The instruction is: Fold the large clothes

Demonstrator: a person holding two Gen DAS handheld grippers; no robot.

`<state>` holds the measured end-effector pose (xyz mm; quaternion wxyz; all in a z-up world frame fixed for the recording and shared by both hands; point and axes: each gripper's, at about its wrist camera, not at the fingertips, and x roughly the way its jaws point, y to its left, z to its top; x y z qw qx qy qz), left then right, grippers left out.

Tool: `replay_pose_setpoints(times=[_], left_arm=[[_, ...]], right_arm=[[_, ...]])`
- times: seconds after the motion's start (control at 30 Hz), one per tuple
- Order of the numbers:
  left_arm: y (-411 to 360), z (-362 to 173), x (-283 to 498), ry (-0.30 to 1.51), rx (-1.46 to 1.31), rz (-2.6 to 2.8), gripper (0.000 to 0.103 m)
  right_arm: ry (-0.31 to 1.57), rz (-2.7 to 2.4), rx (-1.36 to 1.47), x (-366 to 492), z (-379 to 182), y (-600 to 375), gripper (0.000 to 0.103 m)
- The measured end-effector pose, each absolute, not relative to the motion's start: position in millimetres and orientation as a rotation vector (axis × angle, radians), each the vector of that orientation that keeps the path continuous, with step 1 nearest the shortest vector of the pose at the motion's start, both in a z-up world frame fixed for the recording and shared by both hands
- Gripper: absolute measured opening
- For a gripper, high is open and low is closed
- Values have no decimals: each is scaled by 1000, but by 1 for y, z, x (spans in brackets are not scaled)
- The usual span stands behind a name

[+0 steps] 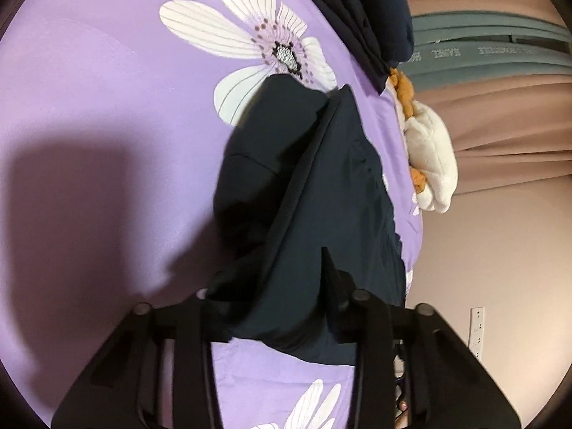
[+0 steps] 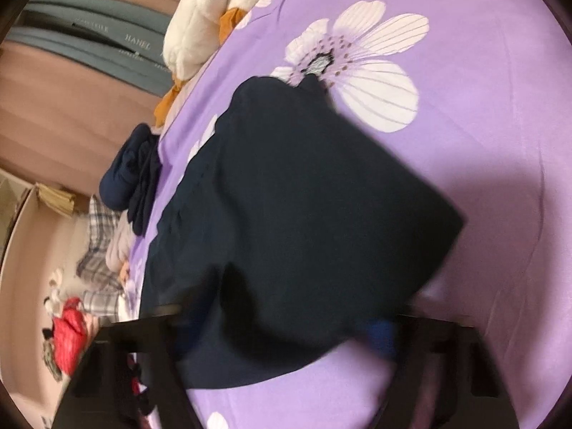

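A dark navy garment (image 1: 304,196) lies partly folded on a purple flowered bedsheet (image 1: 107,107). My left gripper (image 1: 279,307) is shut on the garment's near edge, and the cloth bunches up between its black fingers (image 1: 336,279). In the right wrist view the same garment (image 2: 304,214) spreads over the sheet (image 2: 482,143). My right gripper (image 2: 286,325) is at the garment's near edge with cloth draped between the fingers; the view is blurred, so its grip is unclear.
A second dark folded garment (image 1: 368,21) lies at the bed's far edge, beside a white and orange plush toy (image 1: 429,153). Plaid fabric (image 2: 100,250) and a red item (image 2: 69,332) lie off the bed. A pink wall with a socket (image 1: 477,325) stands nearby.
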<state>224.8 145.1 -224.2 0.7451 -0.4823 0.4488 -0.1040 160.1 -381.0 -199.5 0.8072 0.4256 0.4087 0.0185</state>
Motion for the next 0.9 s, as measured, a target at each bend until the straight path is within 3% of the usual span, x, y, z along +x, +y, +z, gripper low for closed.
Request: replay_pose_setpoints(times=[0.07,0.17,0.5,0.53,0.6,0.67,0.77,0.9], left_arm=[[142,-216,222,964,-1005,-230,19],[136,-202,217,932,-939,-228,15],[130,-194,172,970,-785,-231,18],[129,-197,171,982,-771,-219,20],[130,-200,169,1008,-742,-188,33],[138,-201,164,1014,-739,-133,47],[153,-191,153,980,-702,-35,57],[148,-164,143,915,-528,19,57]], right_arm=[[859,58,942,157,-203,-383,31],[837,36,894,156,-194,-377,21],[835,46,858,130,-176,-384,18],[848,51,843,131,-176,-383,19],[882,49,828,131,-179,-384,26],[910,12,837,129,-185,-393,48],[878,-34,858,120,-182,-404,53],[843,-144,640,115,-155,-383,54]])
